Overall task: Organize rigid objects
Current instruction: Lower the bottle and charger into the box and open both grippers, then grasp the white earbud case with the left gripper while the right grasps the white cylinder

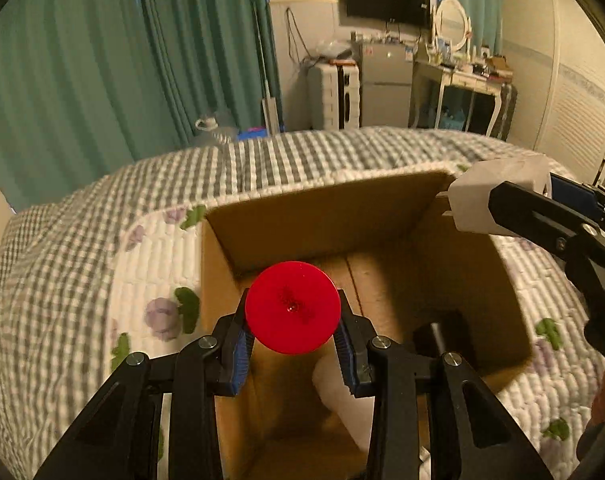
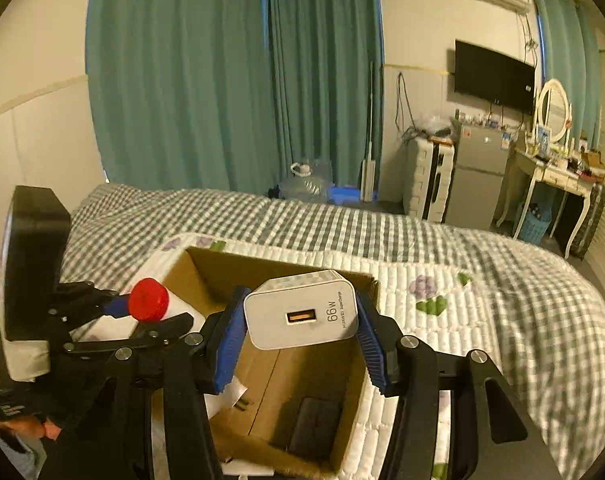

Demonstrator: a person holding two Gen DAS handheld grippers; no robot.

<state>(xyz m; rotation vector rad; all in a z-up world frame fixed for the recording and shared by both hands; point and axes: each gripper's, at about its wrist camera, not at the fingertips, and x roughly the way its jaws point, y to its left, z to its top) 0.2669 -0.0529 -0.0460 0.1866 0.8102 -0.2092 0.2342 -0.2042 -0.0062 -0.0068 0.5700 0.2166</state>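
**Two grippers loaded above an open box on the bed**

A bed (image 2: 482, 264) covered with a grey-and-white checked quilt and a white floral pad carries an open cardboard box (image 1: 326, 216). Behind it hang teal curtains (image 2: 230, 72); further back are a wall-mounted television (image 2: 494, 74), a small grey fridge (image 2: 478, 168), a white dressing table with an oval mirror (image 2: 552, 110), and a large water jug (image 2: 306, 182) on the floor.

Inside the box lie a dark flat object (image 2: 314, 424) on the floor of the box and some white items near its close wall, all partly covered by the grippers and too blurred to name. A dark block (its face turned away) fills the left edge of the right wrist view.

The left gripper (image 1: 293, 330) is closed partway around a bottle with a red cap (image 1: 292, 307), its blue pads pressing both sides just below the cap; the white body is mostly hidden. It hangs over the box's near-left part. The right gripper (image 2: 301, 320) clamps a white charger (image 2: 302, 310) marked 66W, USB port facing the camera, held above the box's right side.
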